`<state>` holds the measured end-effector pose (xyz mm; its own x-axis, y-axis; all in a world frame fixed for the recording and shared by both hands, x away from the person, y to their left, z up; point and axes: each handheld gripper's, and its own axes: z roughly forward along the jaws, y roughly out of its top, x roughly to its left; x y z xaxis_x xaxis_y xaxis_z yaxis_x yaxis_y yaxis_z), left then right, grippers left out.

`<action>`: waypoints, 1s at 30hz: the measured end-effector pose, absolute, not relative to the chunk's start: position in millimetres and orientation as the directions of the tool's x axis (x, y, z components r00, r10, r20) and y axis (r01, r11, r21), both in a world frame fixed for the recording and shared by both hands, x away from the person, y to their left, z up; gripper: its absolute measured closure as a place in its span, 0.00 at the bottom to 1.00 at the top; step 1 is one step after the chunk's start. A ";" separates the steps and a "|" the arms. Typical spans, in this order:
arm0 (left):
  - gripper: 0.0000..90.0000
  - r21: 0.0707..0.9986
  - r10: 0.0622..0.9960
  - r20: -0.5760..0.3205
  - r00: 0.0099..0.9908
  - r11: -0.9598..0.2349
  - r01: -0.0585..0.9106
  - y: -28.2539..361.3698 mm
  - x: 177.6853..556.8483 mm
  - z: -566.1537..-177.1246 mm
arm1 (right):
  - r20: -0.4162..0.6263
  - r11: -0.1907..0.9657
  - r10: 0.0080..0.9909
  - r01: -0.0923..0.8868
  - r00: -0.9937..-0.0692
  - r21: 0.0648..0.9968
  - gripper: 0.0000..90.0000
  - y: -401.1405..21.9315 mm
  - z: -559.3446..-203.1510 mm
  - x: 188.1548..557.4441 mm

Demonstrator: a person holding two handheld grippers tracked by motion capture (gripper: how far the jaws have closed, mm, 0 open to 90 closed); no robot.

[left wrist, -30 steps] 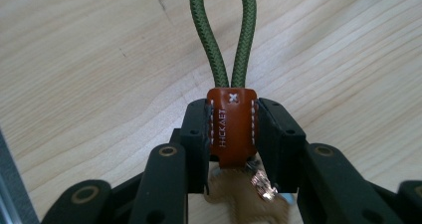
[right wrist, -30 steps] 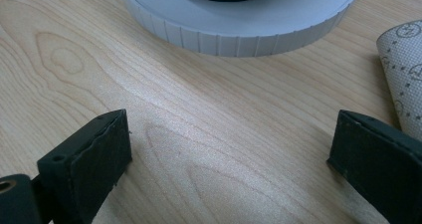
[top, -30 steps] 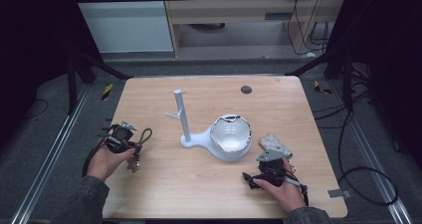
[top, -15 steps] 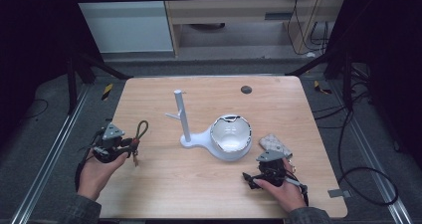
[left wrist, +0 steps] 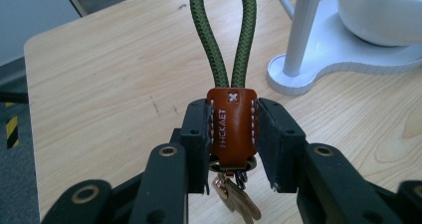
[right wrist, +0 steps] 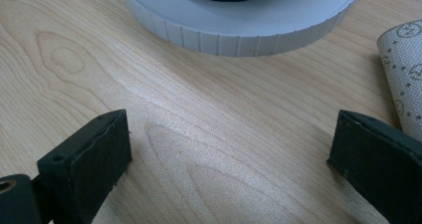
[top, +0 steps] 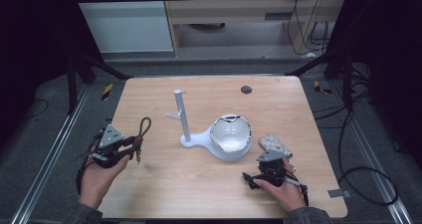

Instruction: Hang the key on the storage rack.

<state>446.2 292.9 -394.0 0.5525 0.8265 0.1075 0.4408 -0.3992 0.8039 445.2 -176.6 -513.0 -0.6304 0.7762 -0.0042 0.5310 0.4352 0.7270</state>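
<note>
One keychain [left wrist: 231, 129] (green loop) clamped in left tool [left wrist: 231, 134], one white stand [top: 185, 119].

White stand [top: 185, 118] w/ upright post and side peg, mid-table. Its flat base runs right to a white bowl [top: 229, 137], rim looks chipped or jagged. Just right of the bowl, a patterned pale cloth [top: 274, 144], crumpled, lying flat on the wood. Small dark round spot [top: 246, 89] at far side of table [top: 278, 109], well apart from the rest. Black-yellow striped tape [top: 107, 91] on floor, far left of table. Cabinet and cables beyond far edge.
</note>
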 end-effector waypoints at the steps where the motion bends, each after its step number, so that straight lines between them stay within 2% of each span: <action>1: 0.73 0.807 0.825 0.106 0.555 -0.397 0.437 292.2 445.1 -393.4 | -0.005 0.436 0.776 0.530 -0.631 0.728 0.03 -176.7 -513.1 445.3; 14: 0.73 0.843 0.822 0.090 0.562 -0.363 0.397 287.7 437.3 -388.0 | -0.005 0.436 0.776 0.530 -0.631 0.728 0.03 -176.7 -513.1 445.3; 30: 0.73 0.877 0.791 0.091 0.605 -0.352 0.328 262.7 426.3 -379.4 | -0.006 0.438 0.773 0.528 -0.634 0.727 0.03 -177.1 -513.0 445.4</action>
